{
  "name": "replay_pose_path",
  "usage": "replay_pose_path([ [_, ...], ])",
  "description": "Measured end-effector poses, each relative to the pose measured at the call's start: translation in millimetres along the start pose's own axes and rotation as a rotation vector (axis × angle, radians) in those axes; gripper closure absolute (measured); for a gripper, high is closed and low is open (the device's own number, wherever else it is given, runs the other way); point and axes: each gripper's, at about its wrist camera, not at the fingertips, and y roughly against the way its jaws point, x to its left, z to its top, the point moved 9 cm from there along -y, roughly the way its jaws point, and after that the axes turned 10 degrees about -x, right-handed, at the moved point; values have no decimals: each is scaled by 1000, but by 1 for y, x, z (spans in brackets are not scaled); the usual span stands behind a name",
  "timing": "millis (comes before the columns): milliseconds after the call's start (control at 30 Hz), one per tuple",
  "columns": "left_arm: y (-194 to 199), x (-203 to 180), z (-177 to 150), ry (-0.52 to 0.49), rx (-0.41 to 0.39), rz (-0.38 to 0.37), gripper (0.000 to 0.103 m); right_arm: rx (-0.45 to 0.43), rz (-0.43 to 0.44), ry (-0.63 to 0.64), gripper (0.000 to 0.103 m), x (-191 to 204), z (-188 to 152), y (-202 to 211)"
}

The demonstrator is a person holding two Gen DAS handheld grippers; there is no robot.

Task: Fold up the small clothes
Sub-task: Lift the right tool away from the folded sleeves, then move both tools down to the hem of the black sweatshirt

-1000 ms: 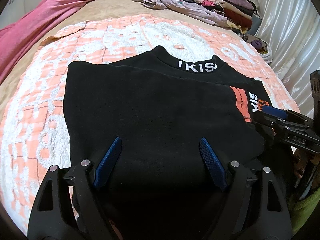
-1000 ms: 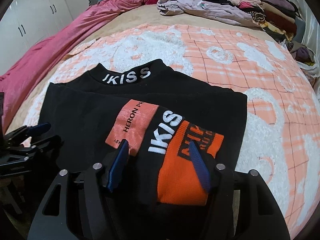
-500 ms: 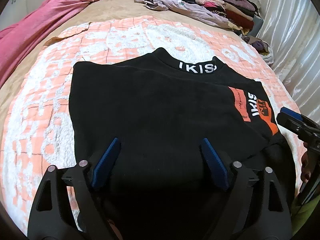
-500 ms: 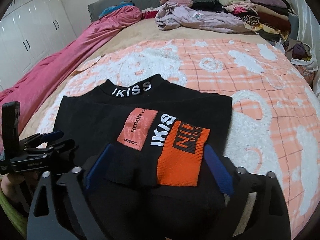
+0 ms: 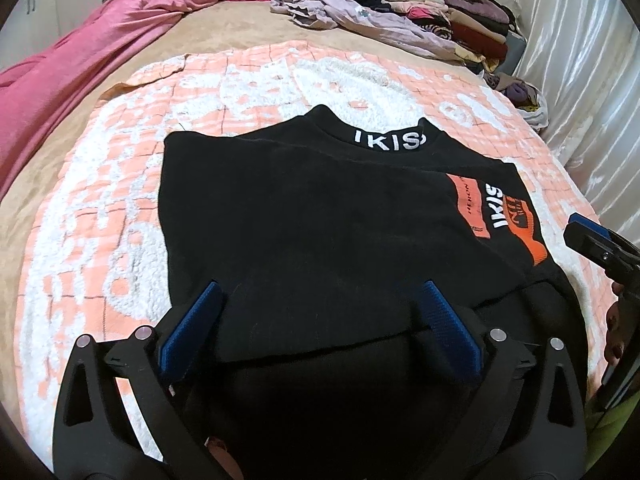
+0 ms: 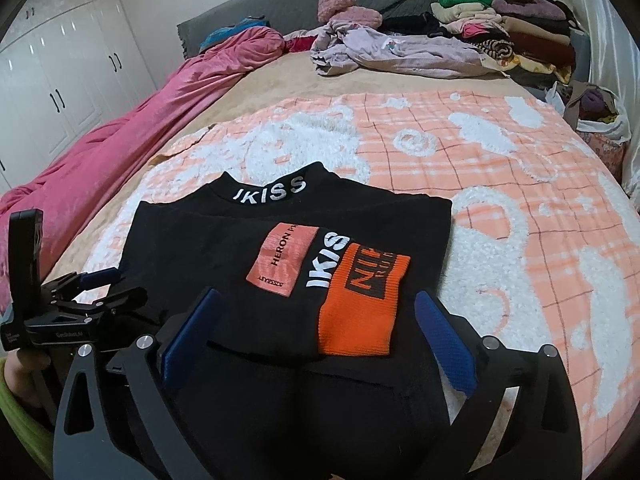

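The bed carries an orange-and-white blanket; on its near part lies the black sweatshirt, sleeves folded in. Next, likely, folding hem to collar. Left gripper and right gripper hover at its hem, fingers opening, wider apart than before, clamping nothing.

Bed with tan cover, carrying an orange-and-white blanket that is lying spread across its near half. A folded black top is resting flat on the blanket. A pink quilt is running along the left edge; loose lilac clothes and a stack of folded clothes are sitting at the far end.
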Motion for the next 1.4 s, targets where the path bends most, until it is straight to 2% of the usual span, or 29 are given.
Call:
replay_pose_path([
  [267,18,-3,3,6,-30,-6,10,-25,12,3,6,5,2,20],
  [467,40,-6,5,-24,-76,17,10,-47,13,-1,6,4,2,42],
  [767,69,-12,0,-21,-111,-3,10,-70,9,-2,6,3,-9,81],
  [1067,86,-10,-13,-28,-114,-3,10,-84,-14,-19,6,-4,-28,112],
  [1400,96,-1,-36,-37,-93,4,10,-65,-48,-36,6,-19,-55,128],
])
